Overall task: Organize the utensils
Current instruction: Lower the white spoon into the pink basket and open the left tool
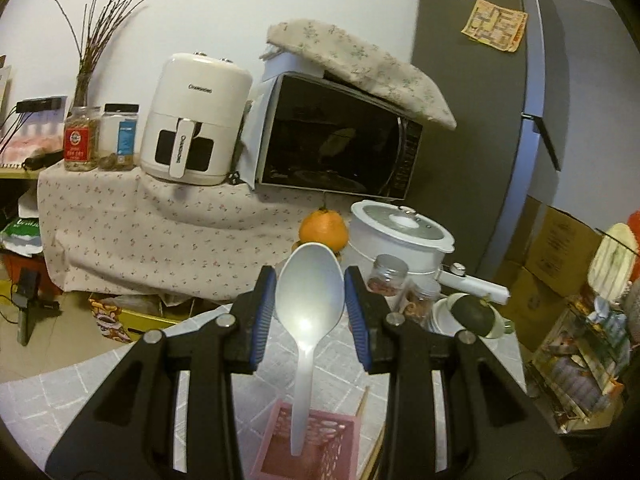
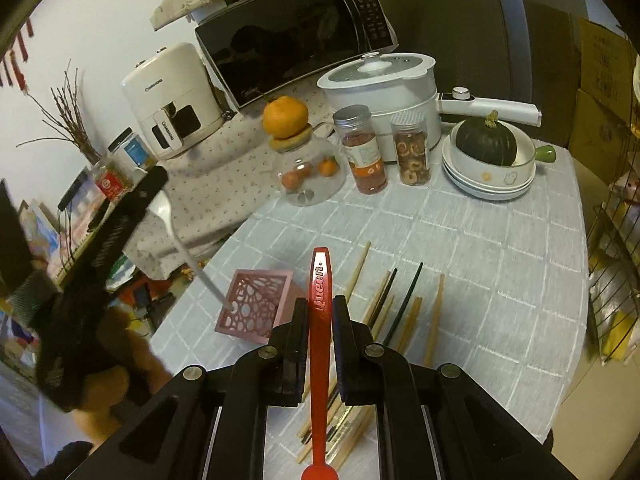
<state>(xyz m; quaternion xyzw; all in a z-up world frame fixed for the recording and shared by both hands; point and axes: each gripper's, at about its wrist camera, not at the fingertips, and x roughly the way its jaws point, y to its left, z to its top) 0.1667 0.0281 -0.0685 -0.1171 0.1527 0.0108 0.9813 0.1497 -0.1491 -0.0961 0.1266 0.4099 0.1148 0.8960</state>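
Gripping a white plastic spoon point(image 1: 310, 300) by its bowl, the left gripper point(image 1: 310, 304) dangles its handle into the pink latticed holder point(image 1: 316, 444) at six o'clock on the desk point(image 2: 480, 248); the right gripper point(image 2: 320, 312) pinches a red plastic spoon point(image 2: 320, 320).

left tongs point(image 1: 310, 300) grip white spoon point(image 1: 309, 304) by bowl, handle down w/ tip over pink holder point(image 1: 308, 446).

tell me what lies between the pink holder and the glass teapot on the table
Nothing: in the right wrist view, the checked tablecloth is bare between the pink holder and the glass teapot. The chopsticks lie off to the right of that stretch.
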